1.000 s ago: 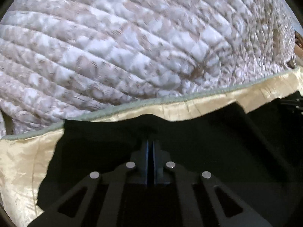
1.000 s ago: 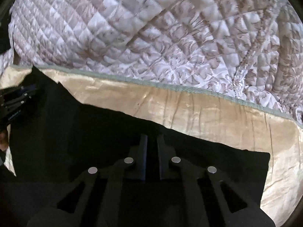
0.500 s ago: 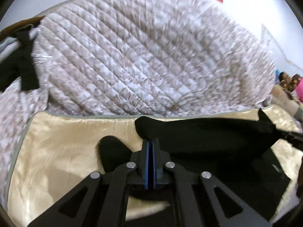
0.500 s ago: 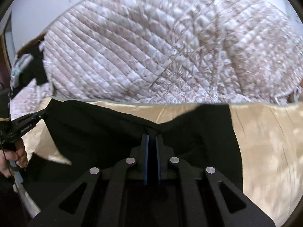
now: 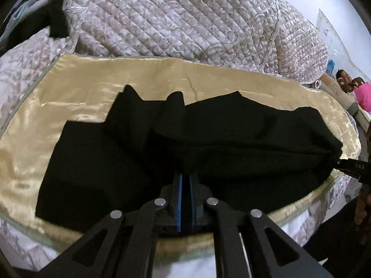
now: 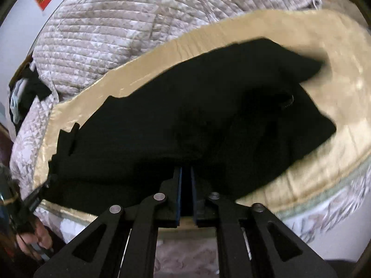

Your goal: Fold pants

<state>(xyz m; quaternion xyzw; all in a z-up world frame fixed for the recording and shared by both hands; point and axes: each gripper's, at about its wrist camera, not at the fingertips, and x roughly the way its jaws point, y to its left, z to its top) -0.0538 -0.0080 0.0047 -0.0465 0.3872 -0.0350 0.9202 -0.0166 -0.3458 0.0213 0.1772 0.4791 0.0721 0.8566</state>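
Note:
Black pants (image 5: 208,139) lie bunched across a gold satin cloth (image 5: 81,92) on the bed; they also fill the right wrist view (image 6: 185,115). My left gripper (image 5: 184,176) is shut on the near edge of the pants and holds it lifted. My right gripper (image 6: 185,171) is shut on the same edge further along. The right gripper's tip shows at the right of the left wrist view (image 5: 347,162), gripping the pants' end. The left gripper shows at the lower left of the right wrist view (image 6: 34,197).
A quilted floral bedspread (image 5: 174,18) rises behind the gold cloth (image 6: 301,185). Dark and pale blue clothes (image 5: 46,11) lie at the far left. The bed's near edge (image 5: 197,261) is just below the grippers. Dolls in pink (image 5: 357,88) sit far right.
Both grippers have pulled back and up toward the bed's near edge with the pants' edge in them. The fabric now folds back over itself, and more of the gold cloth shows.

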